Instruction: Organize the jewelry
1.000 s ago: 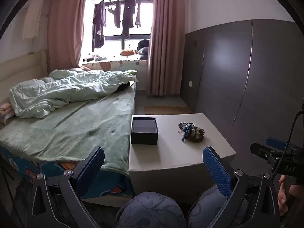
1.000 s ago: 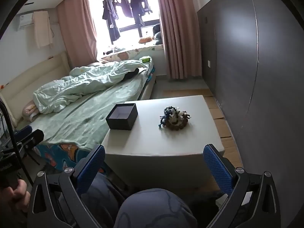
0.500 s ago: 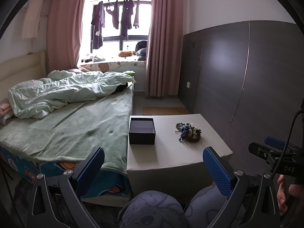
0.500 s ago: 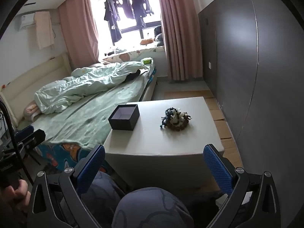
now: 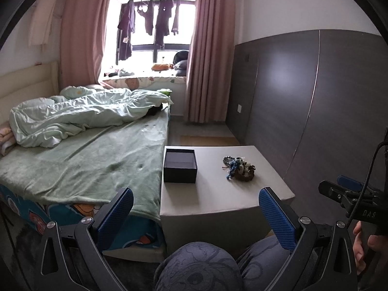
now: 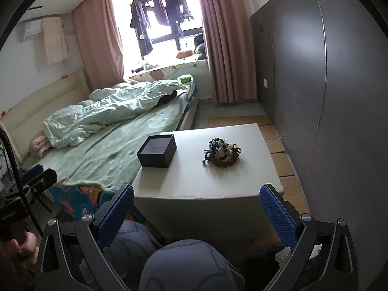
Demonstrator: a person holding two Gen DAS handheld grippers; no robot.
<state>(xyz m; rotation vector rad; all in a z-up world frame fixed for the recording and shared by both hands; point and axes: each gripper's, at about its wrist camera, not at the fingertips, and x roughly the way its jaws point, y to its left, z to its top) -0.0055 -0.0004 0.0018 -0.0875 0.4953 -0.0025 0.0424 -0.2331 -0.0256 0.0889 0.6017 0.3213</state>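
A heap of beaded jewelry lies on the right half of a low pale table. An open black box, nothing visible inside, stands on the table's left side by the bed. My left gripper is open, held well back from the table above the person's knees. My right gripper is open too, also short of the table's near edge. Neither holds anything. The right gripper's body shows at the right edge of the left wrist view.
A bed with a green sheet and a rumpled duvet touches the table's left side. A dark panelled wall runs along the right. The person's knees fill the bottom. Cardboard lies on the floor.
Both views have tilted slightly, so the table and box sit a little lower in the left wrist frame. Box and jewelry have not moved. Both grippers stay open.
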